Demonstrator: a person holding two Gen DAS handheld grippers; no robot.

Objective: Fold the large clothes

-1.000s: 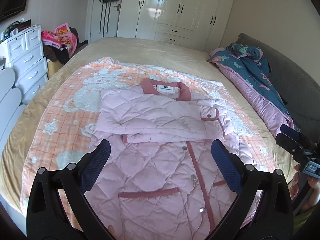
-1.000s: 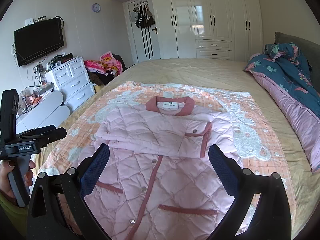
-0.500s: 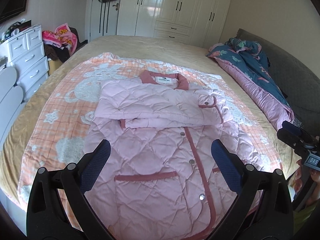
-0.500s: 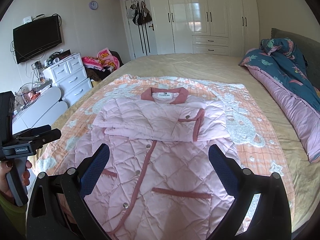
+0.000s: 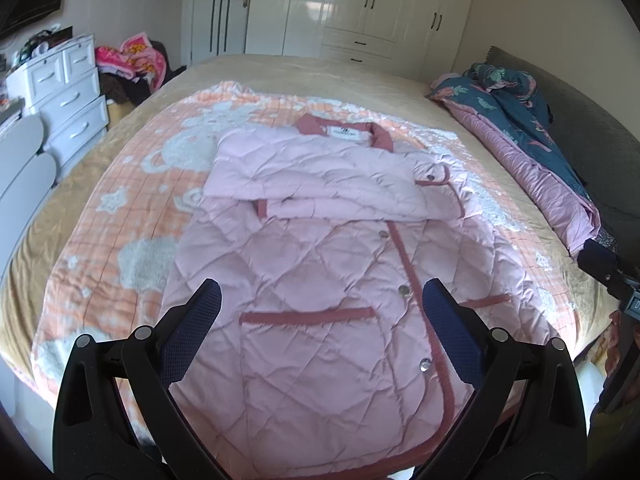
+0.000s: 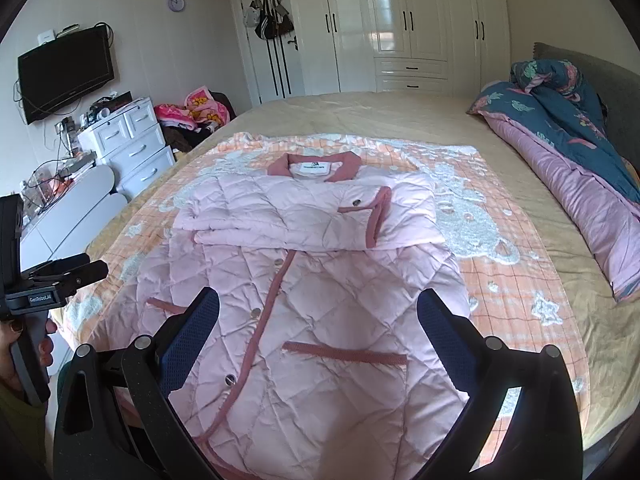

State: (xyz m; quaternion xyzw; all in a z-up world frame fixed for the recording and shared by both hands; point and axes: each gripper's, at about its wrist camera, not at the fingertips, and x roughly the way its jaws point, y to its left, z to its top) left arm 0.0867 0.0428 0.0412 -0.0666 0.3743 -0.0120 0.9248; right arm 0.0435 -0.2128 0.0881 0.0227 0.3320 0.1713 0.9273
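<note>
Left hand-held gripper [image 5: 318, 322]: spread wide, holding nothing, above the coat's hem.
Pink quilted coat with dusty-rose trim [image 5: 320, 280]: flat on the orange checked blanket [image 5: 132, 216] on the bed, sleeves folded across the chest, collar at the far end.
Right hand-held gripper [image 6: 318, 326]: spread wide, gripping nothing, over the coat's lower front.
Navy floral duvet [image 6: 568, 120]: bunched along the bed's right edge.

A wide bed [image 6: 360, 116] under a tan cover carries an orange-and-white blanket [image 6: 472, 216] at centre, a pink quilted coat [image 6: 320, 280] spread upon it, and a rumpled navy-and-pink duvet [image 6: 568, 148] at three o'clock.
</note>
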